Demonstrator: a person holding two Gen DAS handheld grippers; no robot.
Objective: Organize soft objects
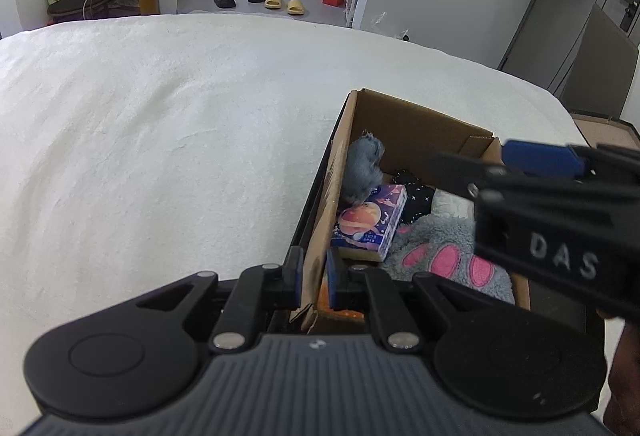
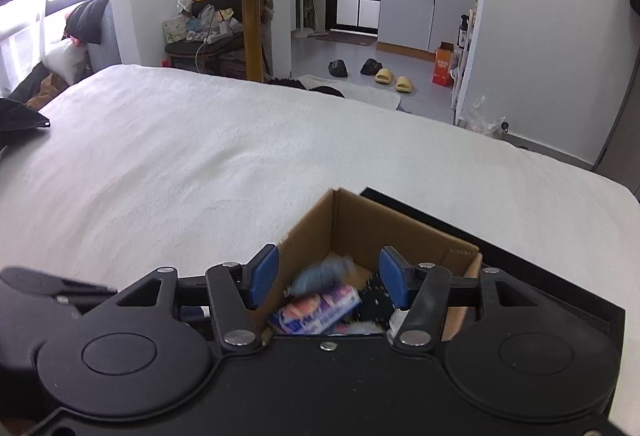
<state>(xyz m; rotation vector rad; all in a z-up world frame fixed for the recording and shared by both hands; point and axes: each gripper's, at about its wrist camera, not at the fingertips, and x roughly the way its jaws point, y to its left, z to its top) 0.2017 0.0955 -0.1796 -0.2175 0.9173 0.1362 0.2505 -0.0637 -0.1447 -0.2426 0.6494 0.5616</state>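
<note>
My left gripper (image 1: 314, 278) is clamped on the near wall of the cardboard box (image 1: 404, 123), steadying it on the bed (image 1: 160, 135). My right gripper (image 2: 328, 282) hovers above the box, jaws half open, holding nothing. Inside lie one tissue pack (image 1: 370, 222), one paw-print plush (image 1: 448, 256), one grey-blue fluffy item (image 1: 364, 165) and one dark fabric piece (image 1: 416, 201).

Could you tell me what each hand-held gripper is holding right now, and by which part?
The left hand-held gripper pinches the cardboard box by its near side wall; the right hand-held gripper holds nothing.
</note>
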